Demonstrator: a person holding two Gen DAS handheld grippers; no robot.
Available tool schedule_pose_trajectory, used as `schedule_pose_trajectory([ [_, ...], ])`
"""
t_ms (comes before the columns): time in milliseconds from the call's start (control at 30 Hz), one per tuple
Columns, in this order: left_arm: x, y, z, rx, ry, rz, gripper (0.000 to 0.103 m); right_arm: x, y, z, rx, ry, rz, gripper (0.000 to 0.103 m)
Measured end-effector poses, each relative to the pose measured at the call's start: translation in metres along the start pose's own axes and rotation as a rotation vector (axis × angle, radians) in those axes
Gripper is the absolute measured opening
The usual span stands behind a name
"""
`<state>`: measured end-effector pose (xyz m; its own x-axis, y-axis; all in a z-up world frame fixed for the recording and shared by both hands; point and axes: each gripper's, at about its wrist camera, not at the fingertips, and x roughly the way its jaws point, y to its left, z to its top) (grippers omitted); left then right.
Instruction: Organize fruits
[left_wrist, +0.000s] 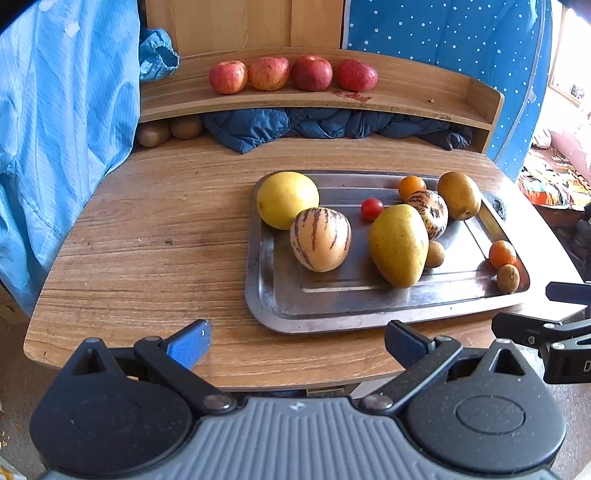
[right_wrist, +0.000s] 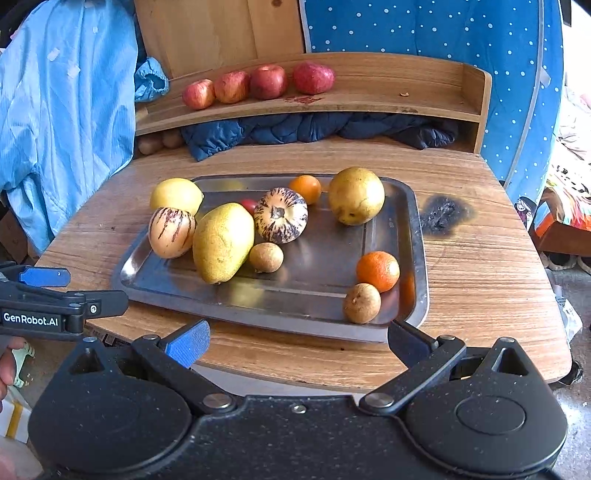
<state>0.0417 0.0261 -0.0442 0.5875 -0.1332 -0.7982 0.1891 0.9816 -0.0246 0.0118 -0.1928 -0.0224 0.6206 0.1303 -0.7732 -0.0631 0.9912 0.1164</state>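
Left gripper spread wide, empty, held off the near edge of the wooden table; right gripper likewise wide and empty, just short of the metal tray. On the tray: yellow citrus at the far left corner; striped melon touching it; large yellow mango mid-tray; cherry tomato behind; second striped melon; round pear; orange beside a small brown fruit. Four red apples lined up on the raised shelf.
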Motion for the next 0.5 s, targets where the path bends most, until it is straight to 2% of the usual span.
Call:
schedule_pose_trajectory([
  [500,-0.0034,0.0082,-0.0043,-0.014,0.0,0.001,0.102,-0.0023,0.0075,-0.0012,-0.012,0.0,-0.006,0.102],
])
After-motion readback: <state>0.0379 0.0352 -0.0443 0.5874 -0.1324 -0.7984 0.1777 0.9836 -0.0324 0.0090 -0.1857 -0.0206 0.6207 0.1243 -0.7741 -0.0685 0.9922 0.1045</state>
